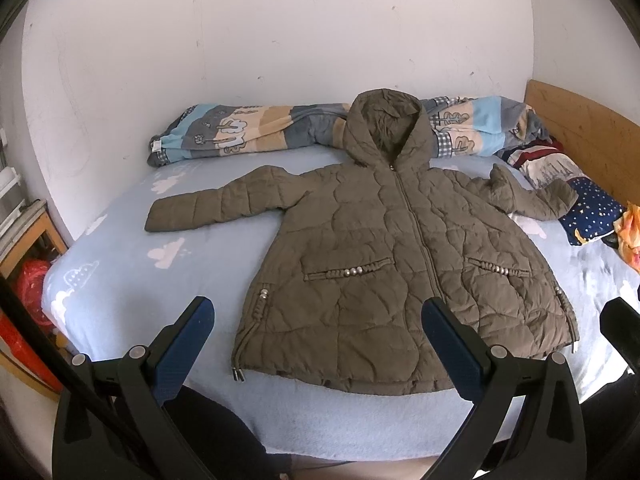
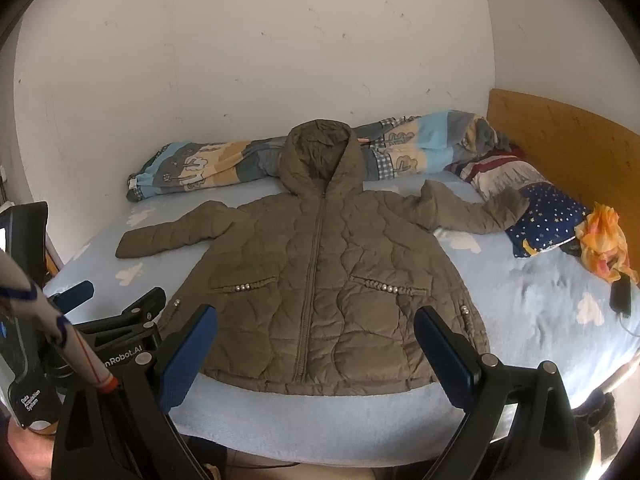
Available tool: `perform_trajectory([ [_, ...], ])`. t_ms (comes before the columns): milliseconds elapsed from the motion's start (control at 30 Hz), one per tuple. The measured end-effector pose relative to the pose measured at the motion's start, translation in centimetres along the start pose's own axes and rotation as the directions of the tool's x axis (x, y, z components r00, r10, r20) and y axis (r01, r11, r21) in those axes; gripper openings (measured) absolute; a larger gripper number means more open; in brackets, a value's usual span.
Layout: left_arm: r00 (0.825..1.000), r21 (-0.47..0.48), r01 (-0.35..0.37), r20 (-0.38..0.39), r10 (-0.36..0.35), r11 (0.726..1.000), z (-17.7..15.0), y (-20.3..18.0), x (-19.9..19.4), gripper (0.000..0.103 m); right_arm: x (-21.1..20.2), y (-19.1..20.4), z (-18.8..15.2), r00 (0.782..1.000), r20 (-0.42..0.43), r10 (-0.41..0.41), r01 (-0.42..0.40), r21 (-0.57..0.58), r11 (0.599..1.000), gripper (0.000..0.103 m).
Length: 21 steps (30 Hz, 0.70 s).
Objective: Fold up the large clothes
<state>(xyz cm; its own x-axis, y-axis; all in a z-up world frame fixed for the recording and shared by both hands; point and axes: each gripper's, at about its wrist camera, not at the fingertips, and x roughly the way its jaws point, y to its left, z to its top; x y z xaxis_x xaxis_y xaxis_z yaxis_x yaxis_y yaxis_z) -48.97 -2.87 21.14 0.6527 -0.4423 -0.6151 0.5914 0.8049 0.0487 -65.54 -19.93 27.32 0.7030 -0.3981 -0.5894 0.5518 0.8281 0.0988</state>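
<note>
An olive quilted hooded jacket (image 1: 384, 264) lies flat, front up and zipped, on the light blue bed; it also shows in the right wrist view (image 2: 320, 292). Its left sleeve (image 1: 216, 206) stretches out straight. Its right sleeve (image 1: 528, 196) is bent and rests against a pillow. My left gripper (image 1: 318, 316) is open and empty, held above the jacket's hem. My right gripper (image 2: 316, 324) is open and empty, also above the hem. The left gripper shows in the right wrist view (image 2: 120, 312) at the left.
A rolled patterned blanket (image 1: 256, 130) lies along the wall behind the hood. A starry blue pillow (image 1: 592, 208) and an orange cloth (image 2: 604, 248) lie at the right by the wooden headboard (image 1: 584, 128). A black device (image 2: 620, 296) lies near them. The bed sheet (image 1: 120, 272) has cloud prints.
</note>
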Motion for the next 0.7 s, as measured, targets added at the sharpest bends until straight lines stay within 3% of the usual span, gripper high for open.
perform_trajectory([
  [500, 1.000, 0.012, -0.019, 0.010, 0.019, 1.000, -0.5, -0.4, -0.9, 0.103, -0.5, -0.1, 0.1, 1.000, -0.002, 0.012, -0.012, 0.011, 1.000, 0.100],
  [700, 1.000, 0.023, -0.010, 0.017, 0.009, 1.000, -0.6, -0.5, -1.2, 0.103, -0.3, 0.0, 0.3, 1.000, -0.005, -0.029, 0.029, 0.004, 1.000, 0.100],
])
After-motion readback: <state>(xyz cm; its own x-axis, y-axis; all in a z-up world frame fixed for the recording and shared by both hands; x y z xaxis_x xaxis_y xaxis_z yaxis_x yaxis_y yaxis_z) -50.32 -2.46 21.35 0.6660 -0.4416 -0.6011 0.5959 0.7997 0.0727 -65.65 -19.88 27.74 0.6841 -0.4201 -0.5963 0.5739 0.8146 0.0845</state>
